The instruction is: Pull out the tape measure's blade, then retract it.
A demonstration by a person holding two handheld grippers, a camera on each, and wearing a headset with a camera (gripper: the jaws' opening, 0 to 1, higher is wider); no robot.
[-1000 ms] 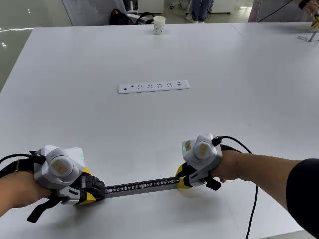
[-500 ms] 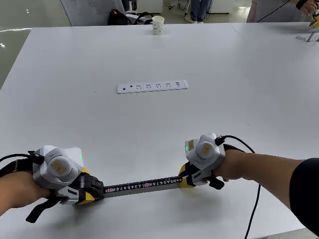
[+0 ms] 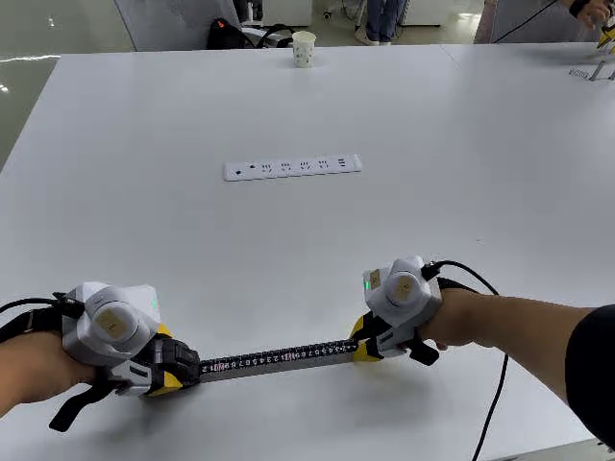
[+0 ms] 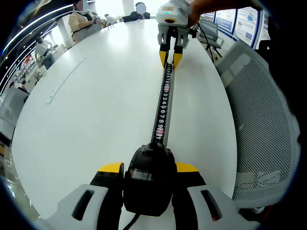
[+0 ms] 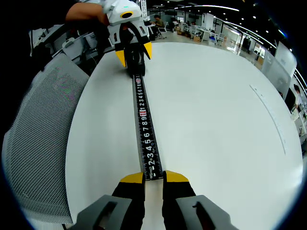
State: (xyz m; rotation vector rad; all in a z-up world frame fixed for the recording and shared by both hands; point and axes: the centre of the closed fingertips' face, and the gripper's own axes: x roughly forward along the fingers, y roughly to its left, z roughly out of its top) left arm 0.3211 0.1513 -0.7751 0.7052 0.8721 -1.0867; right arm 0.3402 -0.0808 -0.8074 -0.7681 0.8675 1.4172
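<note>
Left claw point(image 3: 178, 368) and right claw point(image 3: 358, 348) face each other, clamped.

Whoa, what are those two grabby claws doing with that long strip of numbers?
A person holds a gripper in each hand at a white table. The left gripper is clamped on a tape measure's black case, and the right gripper pinches the tip of the blade. The blade is stretched out between them, numbers up. A power strip and a paper cup sit farther back.

The black tape measure point(image 3: 179, 365) sits at the near left of the white worktop point(image 3: 288, 250). Its dark blade point(image 3: 279, 358), printed with white numerals, is drawn out straight and flat toward the right.
</note>
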